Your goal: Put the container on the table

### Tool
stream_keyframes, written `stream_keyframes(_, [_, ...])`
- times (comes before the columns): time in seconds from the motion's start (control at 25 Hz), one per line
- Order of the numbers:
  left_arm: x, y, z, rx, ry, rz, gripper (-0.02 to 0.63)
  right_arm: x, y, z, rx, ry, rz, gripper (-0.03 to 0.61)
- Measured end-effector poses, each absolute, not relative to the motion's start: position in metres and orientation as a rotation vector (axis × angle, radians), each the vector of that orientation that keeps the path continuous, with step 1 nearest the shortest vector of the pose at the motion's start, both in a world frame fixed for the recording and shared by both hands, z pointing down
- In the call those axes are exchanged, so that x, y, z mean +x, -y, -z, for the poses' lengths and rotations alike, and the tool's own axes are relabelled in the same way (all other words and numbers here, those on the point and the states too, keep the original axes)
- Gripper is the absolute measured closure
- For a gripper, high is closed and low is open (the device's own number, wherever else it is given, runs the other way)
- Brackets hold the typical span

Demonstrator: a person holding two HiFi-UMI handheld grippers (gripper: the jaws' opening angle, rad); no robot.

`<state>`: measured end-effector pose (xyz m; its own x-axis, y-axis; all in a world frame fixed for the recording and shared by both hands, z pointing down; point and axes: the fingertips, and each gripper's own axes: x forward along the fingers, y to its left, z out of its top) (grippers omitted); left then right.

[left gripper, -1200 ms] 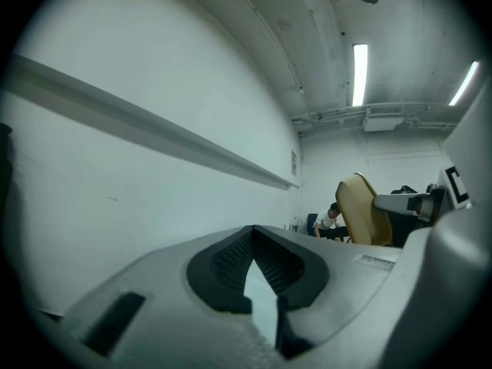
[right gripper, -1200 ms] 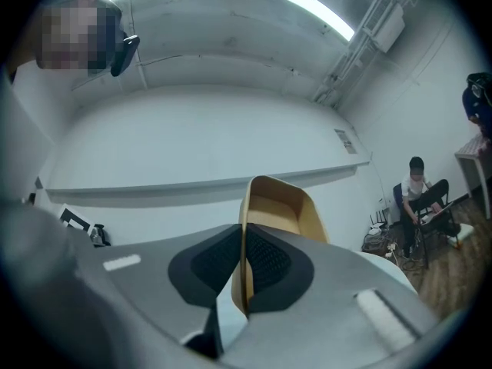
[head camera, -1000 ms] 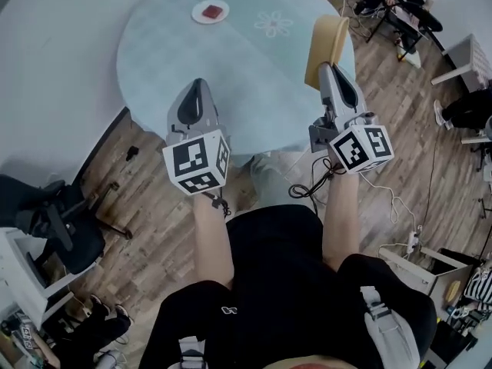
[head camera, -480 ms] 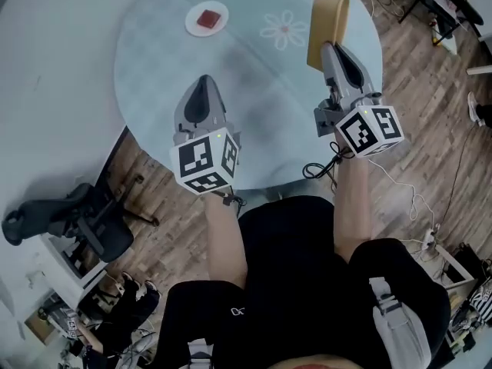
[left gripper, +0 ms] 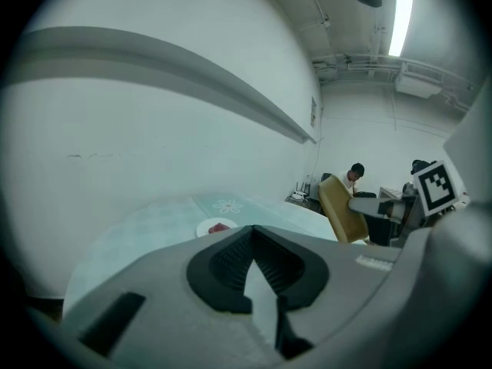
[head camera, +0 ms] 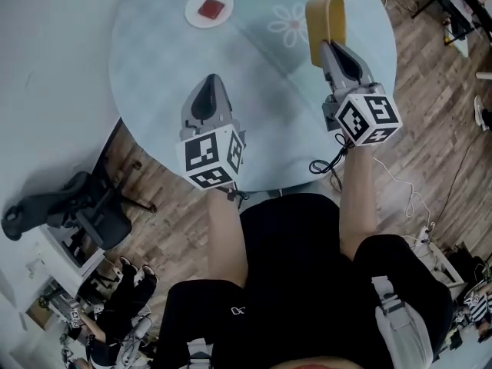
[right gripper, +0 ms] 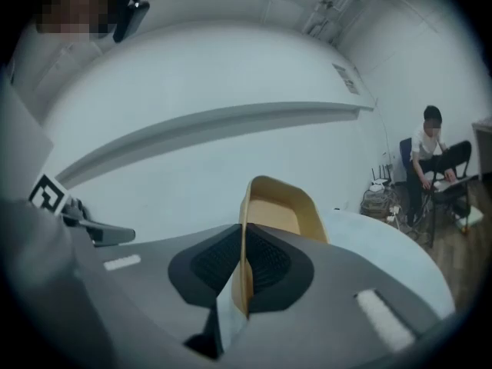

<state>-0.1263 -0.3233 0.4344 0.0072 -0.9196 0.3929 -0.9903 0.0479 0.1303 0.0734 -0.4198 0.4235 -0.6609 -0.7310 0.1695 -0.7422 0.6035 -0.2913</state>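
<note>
My right gripper [head camera: 327,46] pinches one thin wall of the tan container [head camera: 325,15], tilted above the table's [head camera: 154,60] right side, while my left gripper [head camera: 209,83] hangs clenched and empty, so I judge the container could pivot, slip, or land on edge and topple.

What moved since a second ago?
The right gripper carried the container from the edge of the table further in over it. The left gripper came forward over the table too. Nothing was grabbed or let go: the right gripper stays shut on the container's wall, and the left gripper stays shut and empty. The plate has not moved.
</note>
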Motion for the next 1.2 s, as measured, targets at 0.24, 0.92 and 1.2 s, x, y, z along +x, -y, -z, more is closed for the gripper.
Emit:
stream_keyframes(0.24, [-0.141,0.325,-0.445,1.884,1.957,-0.269,0.615,0.027,0.458,-0.474,0.989,2.624,-0.208,0.549])
stream_keyframes(0.92, [-0.203,0.308,-0.443,1.766,2.051,-0.225,0.615,-0.088,0.477,-0.618,0.300,2.117,0.249,0.549])
stream_keyframes(1.2, [-0.203,0.308,-0.444,1.763,2.049,-0.220,0.615,-0.092,0.470,-0.621,0.272,2.130,0.253,0.506])
